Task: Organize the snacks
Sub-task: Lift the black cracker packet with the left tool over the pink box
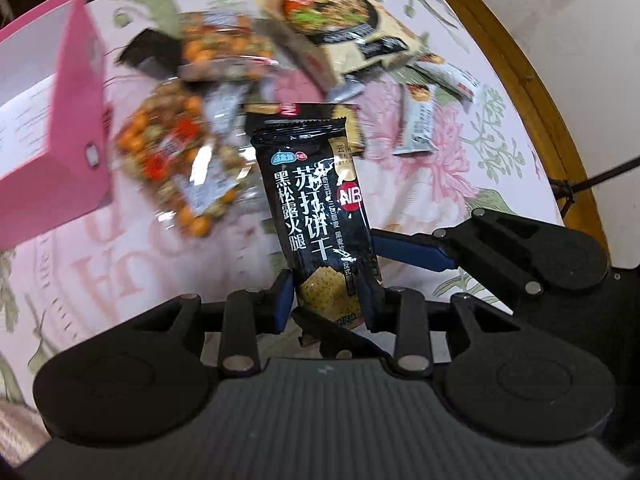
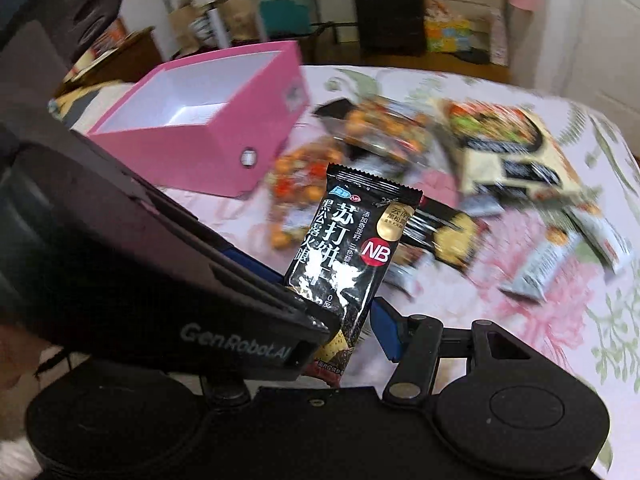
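A black soda-cracker packet [image 1: 316,208] hangs upright above the table. My left gripper [image 1: 326,304] is shut on its lower end, a blue pad on each side. A blue finger [image 1: 412,252] of my right gripper reaches in from the right to the packet's edge. In the right wrist view the same packet [image 2: 352,248] stands in my right gripper [image 2: 336,304]. The right finger [image 2: 384,332] lies against its edge. The other finger is hidden behind the left gripper's housing [image 2: 140,280]. An open pink box [image 2: 216,148], white inside, stands at the left [image 1: 76,120].
Loose snacks lie on the flowered cloth: two nut-mix bags [image 1: 168,160] [image 1: 224,52], a noodle pack [image 1: 340,20], grey-white bars [image 1: 420,120] and another black packet [image 2: 444,236]. The table's wooden rim [image 1: 532,92] curves along the right. Furniture and a dark suitcase [image 2: 388,8] stand behind.
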`<state>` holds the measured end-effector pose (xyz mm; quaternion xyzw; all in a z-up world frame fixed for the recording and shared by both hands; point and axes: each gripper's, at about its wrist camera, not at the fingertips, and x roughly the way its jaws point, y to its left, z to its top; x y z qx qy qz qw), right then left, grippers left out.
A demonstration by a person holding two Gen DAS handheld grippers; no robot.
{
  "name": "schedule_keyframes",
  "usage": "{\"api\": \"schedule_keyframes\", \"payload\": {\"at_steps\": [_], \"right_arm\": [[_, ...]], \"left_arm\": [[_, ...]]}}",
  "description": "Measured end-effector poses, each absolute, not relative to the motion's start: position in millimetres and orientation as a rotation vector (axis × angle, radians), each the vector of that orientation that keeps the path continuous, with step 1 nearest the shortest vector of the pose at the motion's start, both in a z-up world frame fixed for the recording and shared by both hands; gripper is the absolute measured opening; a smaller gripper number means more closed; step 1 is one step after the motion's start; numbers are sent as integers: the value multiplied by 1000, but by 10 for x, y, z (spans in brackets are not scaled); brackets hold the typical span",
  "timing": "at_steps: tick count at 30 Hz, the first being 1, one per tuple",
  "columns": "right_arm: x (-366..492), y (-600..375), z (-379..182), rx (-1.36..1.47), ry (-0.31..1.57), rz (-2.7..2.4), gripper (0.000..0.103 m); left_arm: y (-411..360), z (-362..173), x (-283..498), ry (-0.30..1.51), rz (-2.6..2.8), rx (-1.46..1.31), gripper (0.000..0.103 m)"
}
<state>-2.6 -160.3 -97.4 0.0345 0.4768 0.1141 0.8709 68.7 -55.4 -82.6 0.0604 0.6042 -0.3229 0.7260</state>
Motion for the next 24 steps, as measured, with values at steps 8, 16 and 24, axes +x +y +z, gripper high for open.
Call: {"api": "schedule_keyframes", "payload": {"at_steps": [8,16,24], "right_arm": [[145,-993,-662,-61,949,382,63],[571,-484,-457,-84,888,494,63],[1206,-111,-409,-7,843,584,63]], "left_arm": [[240,-563,780,1264,-618,21,32],[921,-367,1100,1199,-503,-57,33],[1414,-238,1688,1170,-389,-75,35]]}}
